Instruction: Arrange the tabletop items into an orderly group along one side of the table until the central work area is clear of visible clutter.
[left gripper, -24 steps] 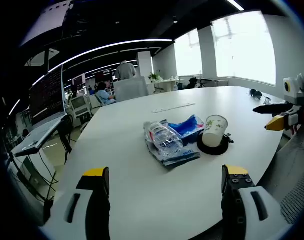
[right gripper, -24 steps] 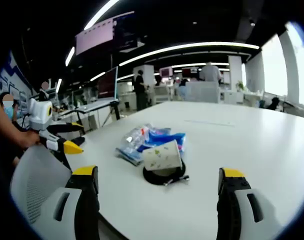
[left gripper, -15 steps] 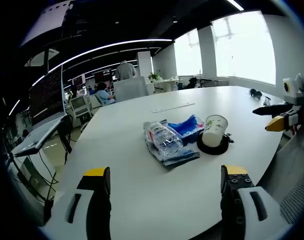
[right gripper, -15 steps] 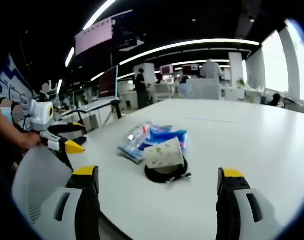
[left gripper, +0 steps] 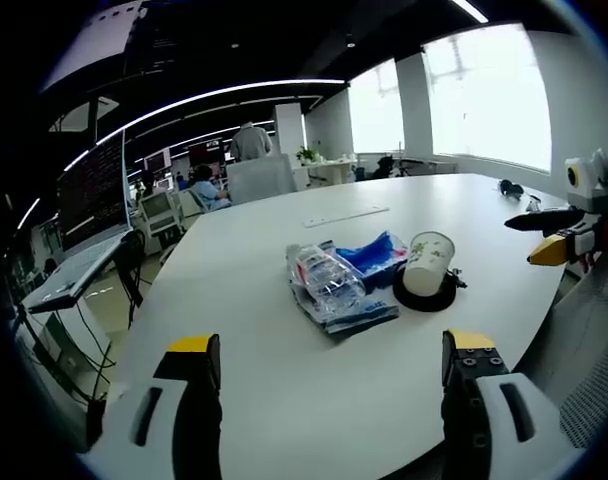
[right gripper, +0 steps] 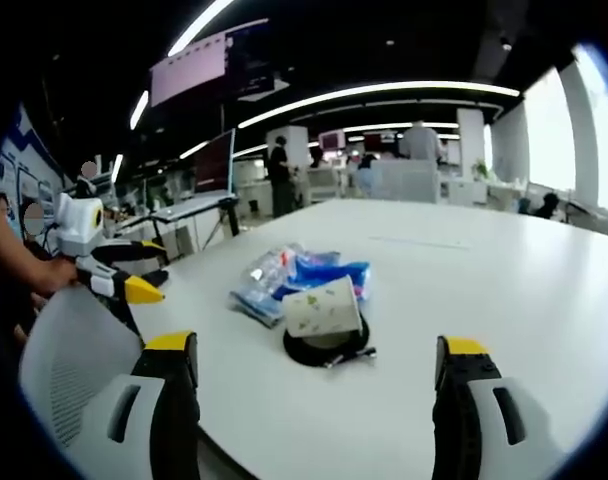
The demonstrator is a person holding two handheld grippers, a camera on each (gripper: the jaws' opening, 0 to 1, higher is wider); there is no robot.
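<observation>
A small heap of items lies mid-table: a clear plastic bottle [left gripper: 324,277] inside a crinkled clear bag, a blue packet [left gripper: 372,254], and a white paper cup [left gripper: 427,262] standing on a black round coil of cable [left gripper: 424,293]. In the right gripper view the cup [right gripper: 323,307] leans on the black coil [right gripper: 328,346], with the bottle bag [right gripper: 265,278] and blue packet [right gripper: 329,272] behind. My left gripper [left gripper: 329,365] is open, well short of the heap. My right gripper [right gripper: 312,368] is open too, near the table edge. Each gripper appears in the other's view: right [left gripper: 566,230], left [right gripper: 119,275].
The white round table [left gripper: 284,380] carries a thin white strip [left gripper: 346,215] farther back and a dark small object [left gripper: 512,187] at the far right. A grey mesh chair back [right gripper: 69,345] stands close at the left. Desks, monitors and people fill the office behind.
The right gripper view has shifted slightly; the heap sits a touch lower and to the left than before. Nothing on the table has moved, and both grippers stay open.
</observation>
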